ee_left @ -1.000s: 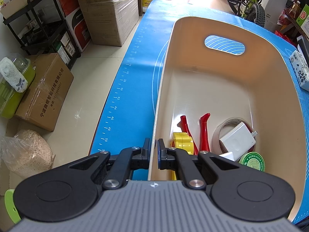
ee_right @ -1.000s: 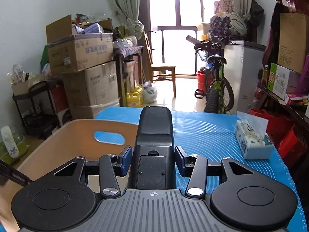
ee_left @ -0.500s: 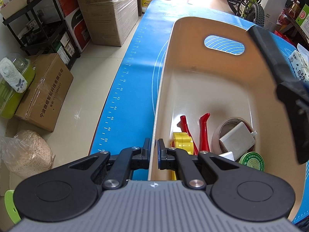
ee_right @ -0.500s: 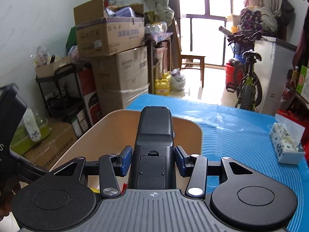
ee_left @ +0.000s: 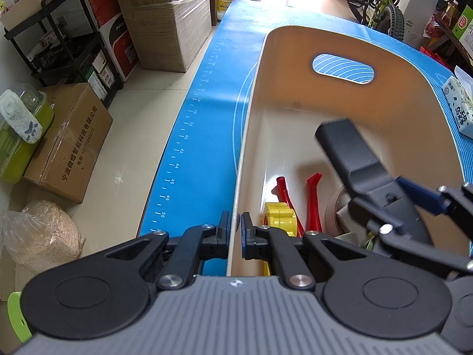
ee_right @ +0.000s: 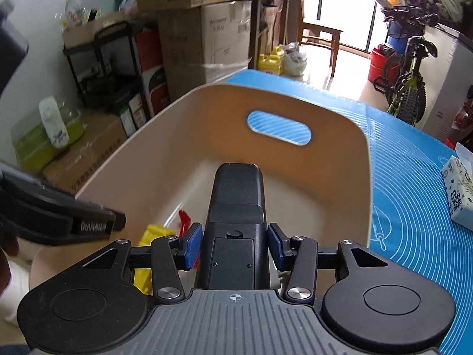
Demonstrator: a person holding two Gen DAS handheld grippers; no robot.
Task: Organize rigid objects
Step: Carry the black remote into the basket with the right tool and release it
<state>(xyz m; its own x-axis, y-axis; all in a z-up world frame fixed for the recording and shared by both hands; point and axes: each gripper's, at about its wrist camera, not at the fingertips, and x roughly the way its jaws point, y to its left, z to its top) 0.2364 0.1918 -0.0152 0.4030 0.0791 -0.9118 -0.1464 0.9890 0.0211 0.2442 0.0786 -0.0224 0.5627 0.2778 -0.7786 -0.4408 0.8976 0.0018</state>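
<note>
The left hand-held gripper, low in the middle of the left wrist view, is clamped on the near left wall of the beige bin, one pad outside and one inside the rim. The bin stands on the blue mat that covers the desk.

The right hand-held gripper grips a long black device by its sides with both blue pads, and the device points forward over the open bin. In the left wrist view it reaches in from the lower right, above the bin's floor.

On that floor, at lower centre, lie a yellow toy and two red handles, just beside each other; to their right a roll of tape is mostly hidden behind the black device.

A tissue pack sits on the mat at the right edge, well apart from the bin. Off the desk, at upper left, stand stacked cardboard boxes and a black cart; a bicycle is at upper right.
</note>
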